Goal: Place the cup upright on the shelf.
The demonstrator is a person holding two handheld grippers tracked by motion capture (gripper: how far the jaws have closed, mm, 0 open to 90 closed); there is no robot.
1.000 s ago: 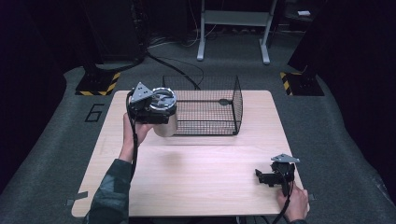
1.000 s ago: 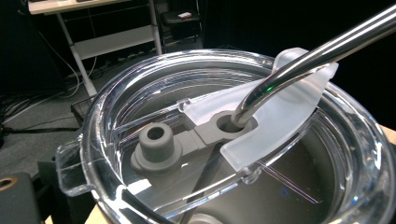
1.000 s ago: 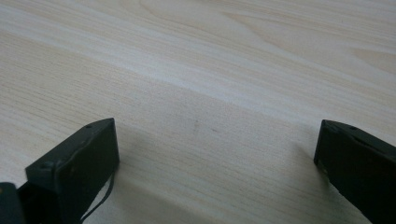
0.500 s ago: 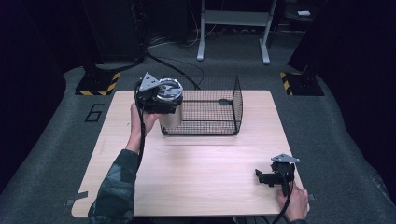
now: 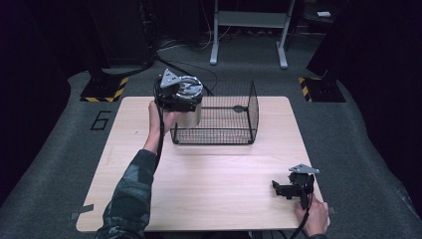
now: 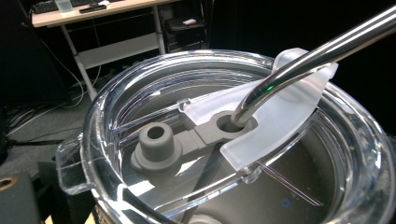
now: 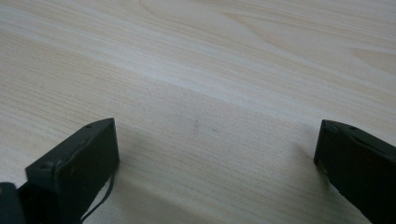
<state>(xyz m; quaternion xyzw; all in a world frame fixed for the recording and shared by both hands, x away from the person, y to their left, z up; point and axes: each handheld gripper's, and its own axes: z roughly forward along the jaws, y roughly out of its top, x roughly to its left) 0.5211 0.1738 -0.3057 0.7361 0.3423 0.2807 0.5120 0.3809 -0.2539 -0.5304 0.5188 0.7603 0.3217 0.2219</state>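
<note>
Holding a steel tumbler up off the counter, the left gripper sits at the near-left corner of the black wire basket. From the high view the tumbler hangs right at the basket's left end, about level with its rim; can't really tell whether it's over the inside or just outside the wire. The fingers themselves are hidden under the gripper body, so I can't see them directly, but the cup is in the air with the gripper pressed against it, so they're clamped on it.

The left gripper view is basically a close-up of the clear lid: there's a grey rubber plug in the middle, a frosted slider tab, and a metal straw going down through the hole in it, leaning off toward the upper right.

The basket sits toward the far side of the counter, with some small dark bit on its far wall that's too small to make out.

The right gripper rests down at the near-right corner of the counter, well apart from everything else, hand behind it. Its own view shows the two black fingers spread wide with just bare wood grain between them, gripping nothing.
</note>
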